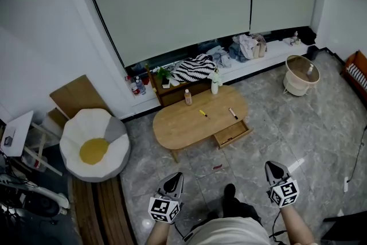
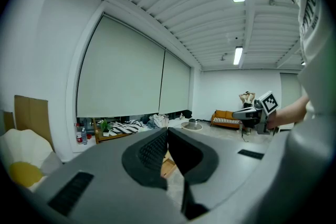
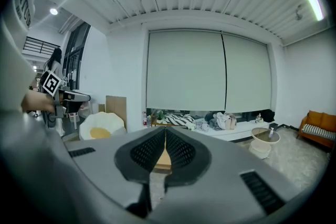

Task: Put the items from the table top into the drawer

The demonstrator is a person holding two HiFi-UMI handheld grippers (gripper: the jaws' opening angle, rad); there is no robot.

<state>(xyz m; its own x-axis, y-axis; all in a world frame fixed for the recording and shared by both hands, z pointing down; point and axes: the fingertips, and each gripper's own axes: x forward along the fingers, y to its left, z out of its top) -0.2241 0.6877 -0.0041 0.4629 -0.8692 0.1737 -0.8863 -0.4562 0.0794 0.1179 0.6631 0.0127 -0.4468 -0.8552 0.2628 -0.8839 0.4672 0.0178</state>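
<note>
Two tongs low in the head view, left gripper [image 1: 174, 179] and right gripper [image 1: 272, 168], each have their jaws together on nothing. Bottle labels are too small to read, and the inside of the drawer [image 1: 232, 133] (pulled out) is hard to make out. On the oval wooden table [image 1: 178, 126], at twelve o'clock from the tongs, lie a yellow pen [image 1: 203, 113], black pen [image 1: 233, 113], brown bottle [image 1: 187, 97] and white bottle [image 1: 214, 86]. The drawer juts out at the table's five o'clock. Grey marbled floor [image 1: 275, 123], pale blinds [image 1: 172, 3] behind
</note>
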